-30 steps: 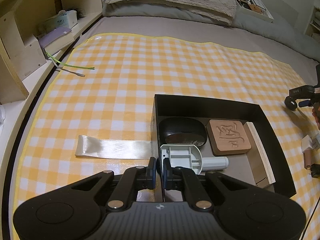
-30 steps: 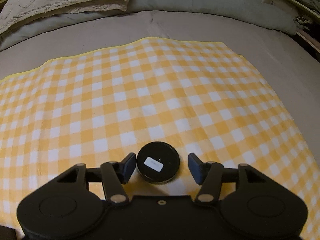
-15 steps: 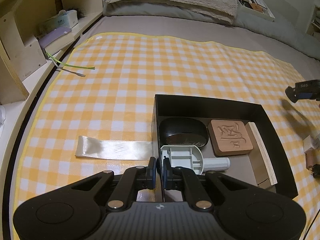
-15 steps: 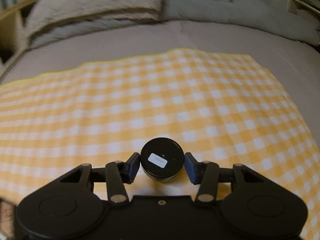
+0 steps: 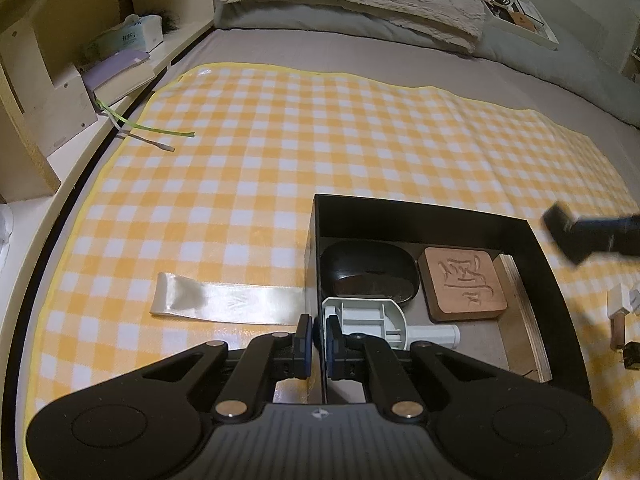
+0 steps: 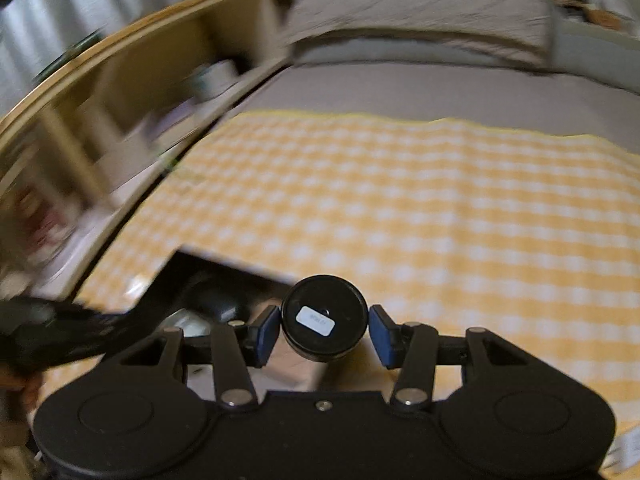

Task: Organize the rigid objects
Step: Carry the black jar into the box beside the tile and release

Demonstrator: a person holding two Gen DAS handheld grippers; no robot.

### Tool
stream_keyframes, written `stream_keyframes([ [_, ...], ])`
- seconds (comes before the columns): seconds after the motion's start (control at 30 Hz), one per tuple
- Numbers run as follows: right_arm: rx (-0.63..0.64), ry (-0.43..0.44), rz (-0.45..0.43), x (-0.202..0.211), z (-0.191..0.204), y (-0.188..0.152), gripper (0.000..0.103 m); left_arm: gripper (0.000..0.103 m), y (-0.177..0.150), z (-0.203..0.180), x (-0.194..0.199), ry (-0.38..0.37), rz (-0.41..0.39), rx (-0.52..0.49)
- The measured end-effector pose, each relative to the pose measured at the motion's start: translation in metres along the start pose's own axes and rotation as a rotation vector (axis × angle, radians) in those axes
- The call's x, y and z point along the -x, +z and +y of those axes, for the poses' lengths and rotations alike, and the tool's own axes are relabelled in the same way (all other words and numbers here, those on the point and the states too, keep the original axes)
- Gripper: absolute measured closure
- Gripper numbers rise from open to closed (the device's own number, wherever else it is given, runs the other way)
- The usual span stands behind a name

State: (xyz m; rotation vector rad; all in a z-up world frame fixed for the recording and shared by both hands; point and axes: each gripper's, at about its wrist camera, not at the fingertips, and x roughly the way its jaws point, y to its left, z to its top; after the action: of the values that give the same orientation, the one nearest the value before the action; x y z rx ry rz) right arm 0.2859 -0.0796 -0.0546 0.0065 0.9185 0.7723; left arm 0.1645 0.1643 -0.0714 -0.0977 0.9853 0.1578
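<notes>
Round black tin (image 6: 324,322), gripped between the right tongs (image 6: 324,330), is being carried over the checked cloth toward the black box (image 5: 424,216), whose near wall the left tongs (image 5: 319,340) clench; next, lower it into a free spot inside.

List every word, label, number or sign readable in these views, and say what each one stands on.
Square brown wooden block in the black box: one large carved Chinese character, too stylised to read surely.
White sticker on the round black puck in the right gripper: small print, too blurred.
Pale tissue pack on the shelf: dark characters, too small.
Nothing else legible.
</notes>
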Motion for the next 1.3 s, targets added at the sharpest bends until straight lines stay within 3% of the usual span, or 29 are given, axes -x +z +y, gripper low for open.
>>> stream_keyframes([
  [0.2, 0.101, 0.097, 0.115, -0.025, 0.055, -0.019, 0.053, 0.096, 0.001, 0.001, 0.0, -0.004, 0.003, 0.008],
  [0.47, 0.275, 0.022, 0.256, -0.056, 0.083, -0.032, 0.053, 0.096, 0.0, 0.002, 0.001, -0.015, -0.002, 0.012],
  [0.77, 0.352, -0.093, 0.275, -0.059, 0.072, -0.042, 0.053, 0.096, 0.0, 0.004, 0.001, -0.022, -0.004, 0.012],
  [1.3, 0.287, -0.049, 0.241, -0.04, 0.067, -0.035, 0.052, 0.096, 0.001, 0.004, 0.001, -0.018, -0.003, 0.014],
])
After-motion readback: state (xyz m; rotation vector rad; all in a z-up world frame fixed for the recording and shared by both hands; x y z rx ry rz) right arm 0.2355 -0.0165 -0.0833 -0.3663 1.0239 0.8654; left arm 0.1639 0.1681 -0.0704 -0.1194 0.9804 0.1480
